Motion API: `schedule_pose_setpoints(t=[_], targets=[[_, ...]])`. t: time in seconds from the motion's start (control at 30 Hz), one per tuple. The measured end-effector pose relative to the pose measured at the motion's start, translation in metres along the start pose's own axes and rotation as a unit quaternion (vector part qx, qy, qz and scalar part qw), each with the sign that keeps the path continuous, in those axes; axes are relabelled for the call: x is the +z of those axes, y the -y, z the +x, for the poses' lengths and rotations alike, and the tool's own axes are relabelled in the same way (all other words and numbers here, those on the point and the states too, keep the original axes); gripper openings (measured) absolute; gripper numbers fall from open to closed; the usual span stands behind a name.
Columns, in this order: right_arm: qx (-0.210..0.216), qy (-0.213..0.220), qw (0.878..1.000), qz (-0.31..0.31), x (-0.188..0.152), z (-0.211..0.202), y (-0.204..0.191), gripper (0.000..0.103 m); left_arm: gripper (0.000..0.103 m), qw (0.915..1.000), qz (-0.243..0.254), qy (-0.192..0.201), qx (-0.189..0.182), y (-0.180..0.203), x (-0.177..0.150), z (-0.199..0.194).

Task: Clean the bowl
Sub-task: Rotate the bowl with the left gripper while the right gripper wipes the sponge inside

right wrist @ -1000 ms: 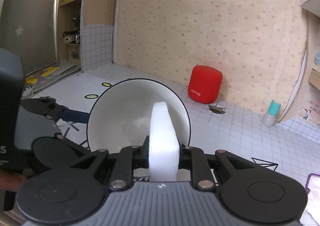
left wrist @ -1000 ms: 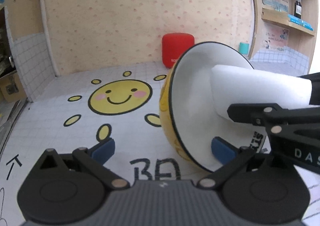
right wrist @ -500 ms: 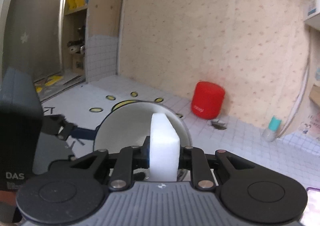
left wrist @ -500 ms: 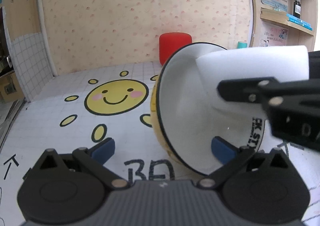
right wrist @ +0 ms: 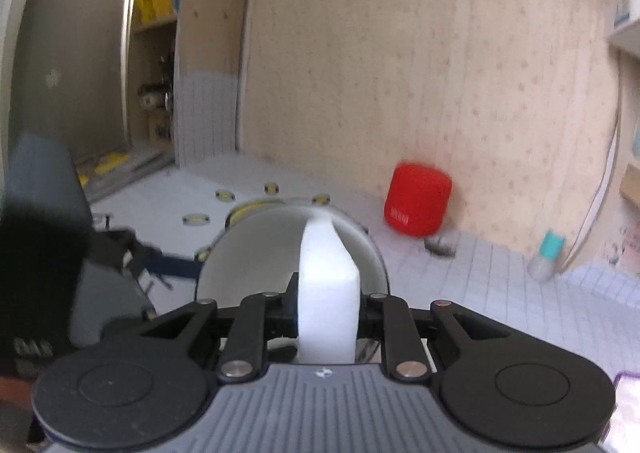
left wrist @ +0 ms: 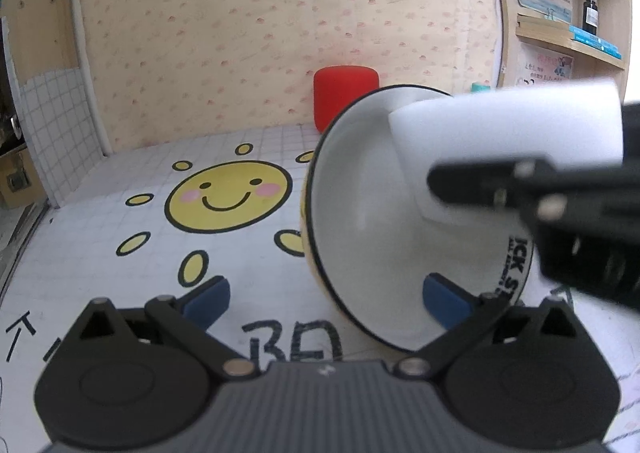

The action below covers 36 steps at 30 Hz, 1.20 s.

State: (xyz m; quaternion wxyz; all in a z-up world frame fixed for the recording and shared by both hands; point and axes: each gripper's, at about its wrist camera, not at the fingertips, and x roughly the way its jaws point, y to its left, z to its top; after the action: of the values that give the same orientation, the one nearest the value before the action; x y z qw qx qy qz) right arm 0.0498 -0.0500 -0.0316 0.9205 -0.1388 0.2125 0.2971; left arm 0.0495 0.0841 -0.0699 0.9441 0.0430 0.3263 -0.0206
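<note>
Wallpaper with small pink marks is backing a white bench (left wrist: 120,293) carrying the bowl (left wrist: 360,253), tipped on its side, mouth facing the right gripper (right wrist: 326,293). Its fingers are clamping a sponge (right wrist: 326,285), long axis aimed into the bowl. Left gripper (left wrist: 324,293) fingers are straddling the rim, apart. Wiping should press gently, sweeping the wall.
</note>
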Motion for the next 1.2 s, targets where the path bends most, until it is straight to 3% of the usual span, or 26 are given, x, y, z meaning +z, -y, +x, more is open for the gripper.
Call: schedule_pose_setpoints(t=[0.13,0.53,1.03,1.2], targets=[[-0.013,-0.007,1.0,0.003,-0.004,0.001,0.005,0.017,0.103,1.0,-0.004,-0.002,0.003,0.004,0.004,0.002],[0.003,-0.036,0.999,0.032,-0.018,0.006,0.015,0.018,0.103,0.9998,0.015,0.007,-0.009,0.018,0.006,0.005],[-0.023,0.003,1.0,0.01,-0.008,-0.006,0.013,0.018,0.103,0.9999,0.009,0.002,-0.014,0.02,0.006,0.009],[-0.017,-0.028,0.999,0.021,-0.019,0.002,0.018,0.017,0.103,0.9997,0.017,0.004,-0.016,0.023,0.005,0.009]])
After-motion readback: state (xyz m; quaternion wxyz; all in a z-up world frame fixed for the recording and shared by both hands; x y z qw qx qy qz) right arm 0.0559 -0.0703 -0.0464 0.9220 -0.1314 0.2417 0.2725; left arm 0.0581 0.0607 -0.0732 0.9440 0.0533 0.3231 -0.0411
